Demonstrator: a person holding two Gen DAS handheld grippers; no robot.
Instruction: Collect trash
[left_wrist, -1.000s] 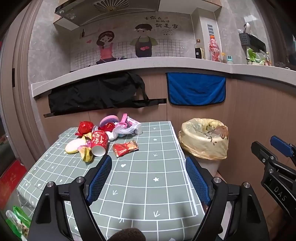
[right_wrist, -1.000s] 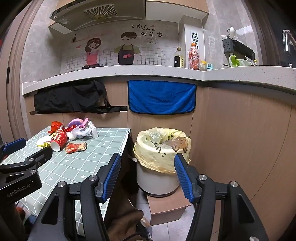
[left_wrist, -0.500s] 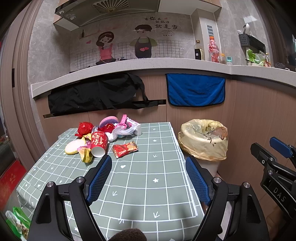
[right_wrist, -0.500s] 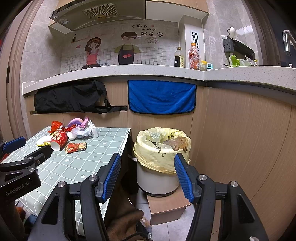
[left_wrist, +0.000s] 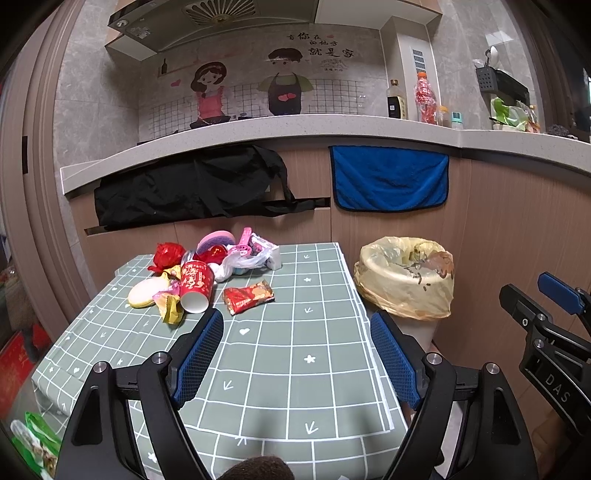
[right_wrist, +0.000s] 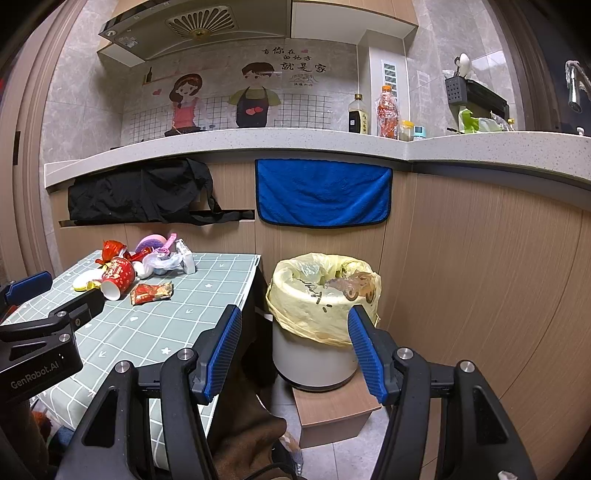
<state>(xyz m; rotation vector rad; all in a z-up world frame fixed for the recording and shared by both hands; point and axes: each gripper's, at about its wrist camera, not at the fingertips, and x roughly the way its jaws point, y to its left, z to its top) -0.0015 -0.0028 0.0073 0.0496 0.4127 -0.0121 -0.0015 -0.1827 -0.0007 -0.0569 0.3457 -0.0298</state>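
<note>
Red wrapper (left_wrist: 248, 296) is lying on the table (left_wrist: 295, 354), left of the bin (left_wrist: 404, 280). I am holding my left gripper (left_wrist: 296, 356) and right gripper (right_wrist: 294, 349) with fingers apart, gripping nothing.

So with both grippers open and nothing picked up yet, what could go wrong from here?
The red paper cup lies on its side and may roll when nudged. The snack wrapper lies flat on the tablecloth, so fingers could snag cloth. The bin sits off the table's edge; drops could miss.

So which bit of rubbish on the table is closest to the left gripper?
The tipped-over red paper cup, its open mouth just ahead of the left gripper.
</note>
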